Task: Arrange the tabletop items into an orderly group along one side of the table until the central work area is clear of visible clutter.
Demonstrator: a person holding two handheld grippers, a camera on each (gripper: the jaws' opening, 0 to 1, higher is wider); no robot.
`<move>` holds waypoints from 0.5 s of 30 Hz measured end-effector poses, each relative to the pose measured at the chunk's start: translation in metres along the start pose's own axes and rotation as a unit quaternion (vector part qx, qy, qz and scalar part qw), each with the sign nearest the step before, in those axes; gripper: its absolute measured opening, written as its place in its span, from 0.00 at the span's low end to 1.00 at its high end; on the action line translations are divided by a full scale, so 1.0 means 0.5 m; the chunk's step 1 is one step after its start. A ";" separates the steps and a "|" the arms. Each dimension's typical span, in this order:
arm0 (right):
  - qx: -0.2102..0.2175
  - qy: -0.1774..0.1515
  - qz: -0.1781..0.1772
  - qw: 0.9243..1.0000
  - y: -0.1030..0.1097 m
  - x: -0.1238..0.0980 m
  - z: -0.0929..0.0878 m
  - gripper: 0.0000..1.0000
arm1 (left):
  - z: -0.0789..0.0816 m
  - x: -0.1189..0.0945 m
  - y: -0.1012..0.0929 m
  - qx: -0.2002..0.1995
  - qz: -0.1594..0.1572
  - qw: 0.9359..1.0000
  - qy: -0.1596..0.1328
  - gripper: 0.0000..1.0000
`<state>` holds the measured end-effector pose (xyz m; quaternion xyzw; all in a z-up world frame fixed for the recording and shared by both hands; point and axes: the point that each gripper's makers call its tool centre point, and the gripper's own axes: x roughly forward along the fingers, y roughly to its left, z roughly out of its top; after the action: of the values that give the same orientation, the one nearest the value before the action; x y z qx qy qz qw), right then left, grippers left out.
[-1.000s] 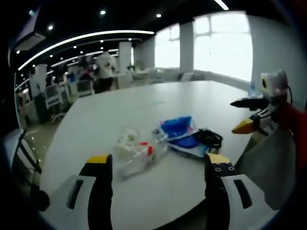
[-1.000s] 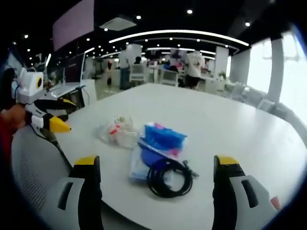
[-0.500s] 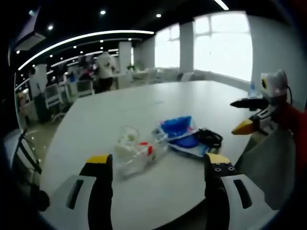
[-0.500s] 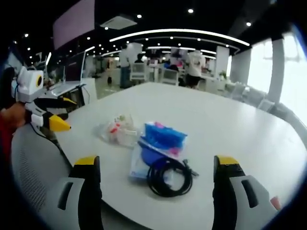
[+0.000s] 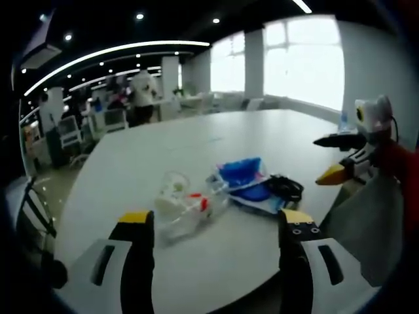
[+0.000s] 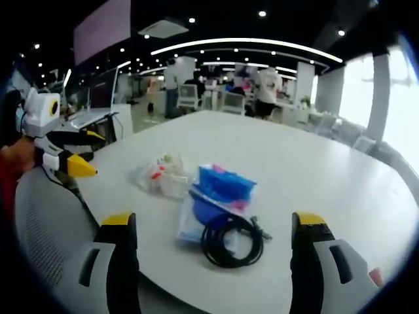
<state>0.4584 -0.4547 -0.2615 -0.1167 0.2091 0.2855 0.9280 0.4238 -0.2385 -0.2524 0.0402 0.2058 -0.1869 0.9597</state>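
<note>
Both grippers' fingers spread wide, holding nothing; coiled black cable point(image 6: 230, 242) lay between right gripper point(image 6: 213, 230) fingertips, clear plastic bag point(image 5: 184, 208) just beyond left gripper point(image 5: 215, 226)

clear bag point(image 6: 162, 179): contents too blurred to name | blue packet point(image 6: 224, 184): print unreadable

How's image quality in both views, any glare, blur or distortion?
Left gripper view: windows blown out, clear bag soft, strong fisheye bend on the table. Right gripper view: sharper, black cable and blue pack readable, ceiling strip lights curve.
</note>
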 end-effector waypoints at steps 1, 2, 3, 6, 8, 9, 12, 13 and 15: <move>0.000 0.000 0.000 1.000 0.000 0.000 0.000 0.97 | 0.000 0.000 0.000 0.000 0.000 1.000 0.001 0.74; 0.000 0.001 0.001 1.000 0.000 0.000 -0.001 0.97 | -0.001 0.001 -0.001 -0.001 -0.001 1.000 0.001 0.74; 0.000 0.001 0.001 1.000 0.001 0.001 -0.001 0.97 | -0.001 0.001 -0.001 -0.001 -0.001 1.000 0.002 0.74; -0.002 0.003 0.002 1.000 0.001 0.001 -0.002 0.97 | -0.001 0.002 -0.001 -0.001 -0.001 1.000 0.002 0.74; -0.002 0.003 0.003 1.000 0.002 0.001 -0.002 0.97 | -0.002 0.002 -0.001 -0.001 -0.002 1.000 0.003 0.74; -0.002 0.004 0.003 1.000 0.002 0.002 -0.003 0.97 | -0.002 0.003 -0.001 -0.001 -0.002 1.000 0.003 0.74; -0.002 0.005 0.004 1.000 0.002 0.002 -0.003 0.97 | -0.003 0.003 -0.001 0.000 -0.003 1.000 0.005 0.73; -0.002 0.005 0.004 1.000 0.002 0.002 -0.003 0.97 | -0.005 0.003 -0.002 0.000 -0.003 1.000 0.006 0.73; -0.001 0.005 0.005 1.000 0.003 0.002 -0.003 0.97 | -0.005 0.003 -0.001 0.000 -0.003 1.000 0.006 0.73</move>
<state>0.4579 -0.4534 -0.2636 -0.1182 0.2139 0.2902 0.9252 0.4240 -0.2394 -0.2553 0.0403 0.2120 -0.1899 0.9578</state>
